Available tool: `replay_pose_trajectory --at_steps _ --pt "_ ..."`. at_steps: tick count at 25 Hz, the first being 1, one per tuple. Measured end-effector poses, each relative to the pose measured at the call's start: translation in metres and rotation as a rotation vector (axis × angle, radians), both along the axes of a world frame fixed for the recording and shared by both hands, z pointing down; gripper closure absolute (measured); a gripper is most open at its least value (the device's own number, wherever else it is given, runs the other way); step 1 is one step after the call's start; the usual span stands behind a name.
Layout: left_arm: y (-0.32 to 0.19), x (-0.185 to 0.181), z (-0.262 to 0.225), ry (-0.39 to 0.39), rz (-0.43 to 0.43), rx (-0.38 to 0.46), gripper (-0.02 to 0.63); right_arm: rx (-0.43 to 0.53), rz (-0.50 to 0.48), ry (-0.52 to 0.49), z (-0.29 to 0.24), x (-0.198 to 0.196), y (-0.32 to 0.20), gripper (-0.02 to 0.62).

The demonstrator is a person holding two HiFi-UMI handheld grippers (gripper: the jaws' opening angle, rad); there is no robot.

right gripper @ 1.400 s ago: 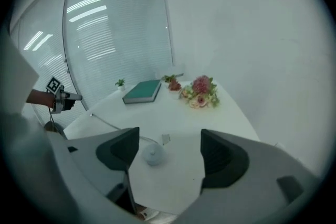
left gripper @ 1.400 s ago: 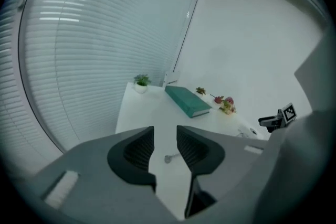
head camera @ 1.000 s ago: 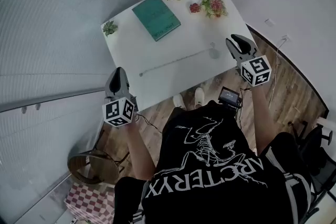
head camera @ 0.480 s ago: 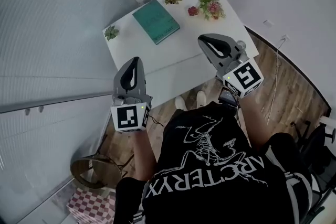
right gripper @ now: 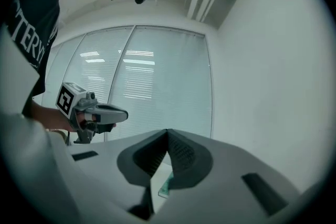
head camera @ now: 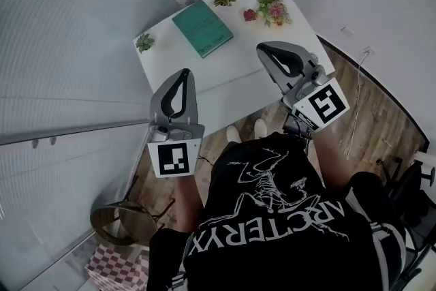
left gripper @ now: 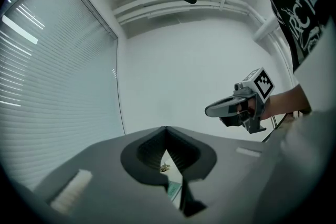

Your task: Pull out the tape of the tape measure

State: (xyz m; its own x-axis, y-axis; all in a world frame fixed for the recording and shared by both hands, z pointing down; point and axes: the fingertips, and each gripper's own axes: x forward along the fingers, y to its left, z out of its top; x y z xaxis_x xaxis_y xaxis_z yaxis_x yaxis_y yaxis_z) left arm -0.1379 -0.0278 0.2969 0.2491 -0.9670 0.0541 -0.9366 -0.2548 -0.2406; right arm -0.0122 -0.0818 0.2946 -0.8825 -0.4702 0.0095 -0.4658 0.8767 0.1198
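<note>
- Shut tight on nothing at the left gripper (head camera: 183,71): pads meeting in a point, only air and a sliver of tabletop visible past them.
- Same at the right gripper (head camera: 263,48): jaws pressed together, empty.
- Both held up near chest height, tips aimed away from the body and well apart from each other; judged as a parked pose, clear of the table so as to nudge nothing.
- No sure sight of the tape measure: probably lying on the near part of the table (head camera: 235,65), hidden behind the right gripper, though that cannot be confirmed from here.
- Farther back on the white tabletop: a teal book (head camera: 202,27), a small green plant (head camera: 144,42) at the left edge, and pink flowers (head camera: 273,8) at the far corner, all kept well away from the working strip.
- Beyond: wooden floor (head camera: 371,112) at right, slatted blinds (head camera: 61,44) along the left wall, plain white walls elsewhere.
</note>
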Motion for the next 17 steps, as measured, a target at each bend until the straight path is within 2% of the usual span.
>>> replay_pose_trajectory --at_steps 9,17 --pt "0.0012 -0.0031 -0.0023 0.005 -0.013 0.02 0.594 -0.005 -0.003 0.005 0.0019 0.0039 -0.0033 0.584" --pt "0.0007 -0.0028 -0.0012 0.007 -0.02 0.004 0.594 0.012 0.002 0.024 0.0029 0.0033 -0.0036 0.584"
